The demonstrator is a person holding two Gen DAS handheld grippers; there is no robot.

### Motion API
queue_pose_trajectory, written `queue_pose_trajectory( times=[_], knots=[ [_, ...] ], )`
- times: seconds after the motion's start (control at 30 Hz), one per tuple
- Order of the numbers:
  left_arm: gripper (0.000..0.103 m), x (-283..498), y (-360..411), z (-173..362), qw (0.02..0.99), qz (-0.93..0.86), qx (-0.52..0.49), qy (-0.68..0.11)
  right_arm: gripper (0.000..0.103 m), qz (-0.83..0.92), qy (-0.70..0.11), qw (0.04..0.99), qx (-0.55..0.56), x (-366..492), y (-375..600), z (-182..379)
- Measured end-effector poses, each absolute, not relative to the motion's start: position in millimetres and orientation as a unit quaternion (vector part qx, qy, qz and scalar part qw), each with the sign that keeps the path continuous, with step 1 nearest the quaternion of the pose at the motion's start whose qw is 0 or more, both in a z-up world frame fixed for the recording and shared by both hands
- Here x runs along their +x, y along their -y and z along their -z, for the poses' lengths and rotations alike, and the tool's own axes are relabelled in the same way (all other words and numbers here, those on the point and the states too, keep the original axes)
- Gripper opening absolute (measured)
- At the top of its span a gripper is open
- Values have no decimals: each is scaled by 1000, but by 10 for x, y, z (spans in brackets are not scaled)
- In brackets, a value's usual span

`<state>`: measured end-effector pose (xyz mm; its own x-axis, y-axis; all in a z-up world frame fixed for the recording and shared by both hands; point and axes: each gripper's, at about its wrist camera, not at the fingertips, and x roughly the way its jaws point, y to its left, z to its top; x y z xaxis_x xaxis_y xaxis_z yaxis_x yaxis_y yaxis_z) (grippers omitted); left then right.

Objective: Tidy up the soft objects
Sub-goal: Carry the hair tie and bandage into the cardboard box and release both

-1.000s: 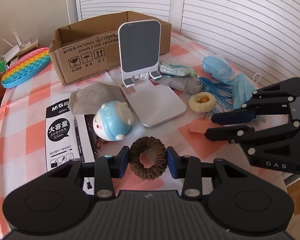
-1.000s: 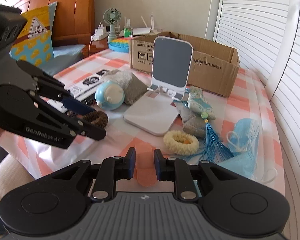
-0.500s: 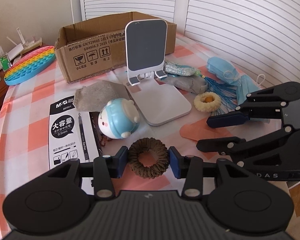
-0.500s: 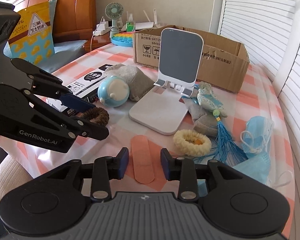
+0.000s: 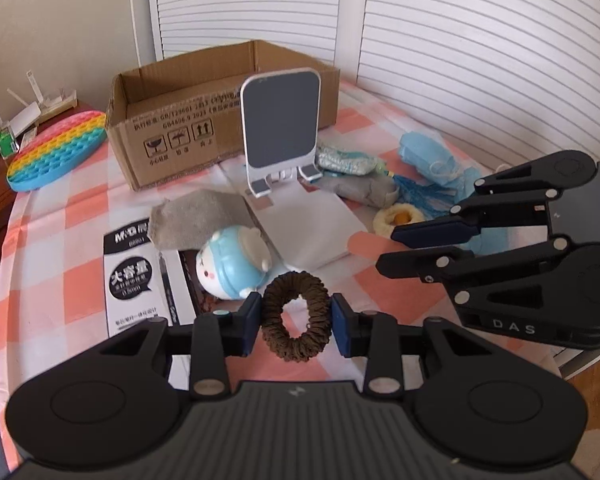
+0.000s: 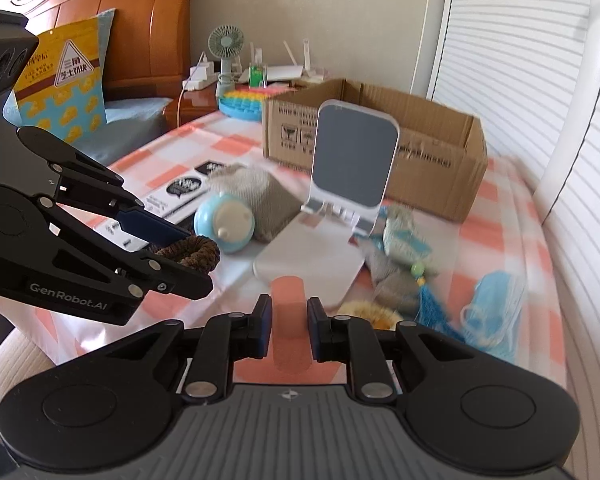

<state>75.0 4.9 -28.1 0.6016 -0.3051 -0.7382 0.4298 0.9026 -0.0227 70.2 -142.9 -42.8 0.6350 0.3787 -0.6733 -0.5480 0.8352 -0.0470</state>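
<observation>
scrunchie (image 5: 296, 316) brown | tablecloth (image 5: 80, 216) orange-white check | toy (image 5: 232, 268) light blue | box (image 5: 172, 136) tan

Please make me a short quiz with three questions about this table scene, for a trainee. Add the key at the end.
1. True or false: in the left wrist view, the cardboard box stands behind the phone stand.
2. What is between the pads of the left gripper? A: brown scrunchie. B: blue mask. C: cream ring.
3. Fill in: the right gripper is shut on the peach ____.

Key: 1 true. 2 A; the jaws are closing on it. 3 strip.
</observation>
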Motion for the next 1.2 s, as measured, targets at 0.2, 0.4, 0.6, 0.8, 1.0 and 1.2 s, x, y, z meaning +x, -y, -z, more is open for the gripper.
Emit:
queue_pose_trajectory(
  times=[0.2,0.4,0.6,0.8,1.0,1.2],
  knots=[
    [36,811,-45,60,898,212,84,-377,22,-257,-320,902,-133,742,1382,258],
    [36,979,-63,-97,902,215,90,-362,22,-253,-311,907,-132,877,1386,127],
    [36,1216,-148,-151,902,201,110,-367,22,-230,-316,910,-135,1122,1527,34],
    [36,1523,-253,-203,902,178,121,-375,22,-201,-323,915,-132,1432,1715,-40],
    [36,1820,-282,-306,902,175,127,-373,22,-192,-323,917,-131,1724,1783,-131],
    [36,2197,-227,-430,907,173,134,-361,22,-196,-311,921,-131,2033,1742,-292]
  ],
)
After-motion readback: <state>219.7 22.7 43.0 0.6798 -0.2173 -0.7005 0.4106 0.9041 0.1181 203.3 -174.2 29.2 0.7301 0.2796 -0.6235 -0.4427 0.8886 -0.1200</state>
